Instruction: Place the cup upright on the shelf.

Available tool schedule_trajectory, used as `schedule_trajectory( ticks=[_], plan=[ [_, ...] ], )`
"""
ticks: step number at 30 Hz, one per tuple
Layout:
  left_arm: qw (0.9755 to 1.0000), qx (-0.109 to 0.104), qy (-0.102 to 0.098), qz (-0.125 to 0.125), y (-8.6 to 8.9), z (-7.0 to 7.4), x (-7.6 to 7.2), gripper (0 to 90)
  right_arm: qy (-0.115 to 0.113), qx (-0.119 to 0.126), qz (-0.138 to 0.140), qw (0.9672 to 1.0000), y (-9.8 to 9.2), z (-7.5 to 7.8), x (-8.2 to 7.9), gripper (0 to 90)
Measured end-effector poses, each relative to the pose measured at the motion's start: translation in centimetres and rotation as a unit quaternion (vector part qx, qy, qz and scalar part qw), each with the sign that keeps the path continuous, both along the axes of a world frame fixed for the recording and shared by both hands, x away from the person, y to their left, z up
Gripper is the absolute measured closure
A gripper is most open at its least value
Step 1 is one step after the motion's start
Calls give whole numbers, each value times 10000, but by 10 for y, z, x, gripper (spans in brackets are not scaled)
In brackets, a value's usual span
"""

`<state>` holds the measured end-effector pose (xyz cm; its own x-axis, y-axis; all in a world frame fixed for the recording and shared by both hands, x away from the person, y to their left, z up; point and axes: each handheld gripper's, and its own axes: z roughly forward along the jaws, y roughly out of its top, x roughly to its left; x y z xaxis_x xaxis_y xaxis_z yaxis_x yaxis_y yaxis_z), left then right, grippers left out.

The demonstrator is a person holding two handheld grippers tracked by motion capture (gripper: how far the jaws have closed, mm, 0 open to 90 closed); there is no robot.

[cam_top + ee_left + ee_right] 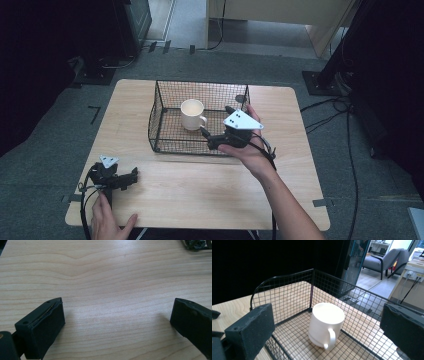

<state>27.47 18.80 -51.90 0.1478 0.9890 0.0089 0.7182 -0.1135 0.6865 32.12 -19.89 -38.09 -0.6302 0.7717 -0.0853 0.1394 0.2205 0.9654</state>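
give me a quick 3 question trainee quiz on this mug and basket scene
1. True or false: the white mug stands upright inside the wire basket.
2. Multiple choice: where is the left gripper? A) inside the basket B) low over bare tabletop near the front left corner C) clamped on the mug
3. Short answer: toward which gripper does the mug's handle point, and are that gripper's jaws open or shut?

Key
1. True.
2. B.
3. Toward the right gripper, which is at the basket's front wall with its jaws open and apart from the mug.
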Motion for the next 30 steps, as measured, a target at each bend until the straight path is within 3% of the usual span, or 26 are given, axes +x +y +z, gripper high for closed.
schedule_trajectory(
  ticks=[20, 30],
  plan=[
    [10000, -3, -4, 2, 0, 0, 0, 0, 158, -21, 32, 9999, -26, -29, -32, 0],
    [10000, 2, 0, -1, 0, 0, 0, 0, 336, -41, -66, 9994, -49, -51, -47, 0]
  ],
)
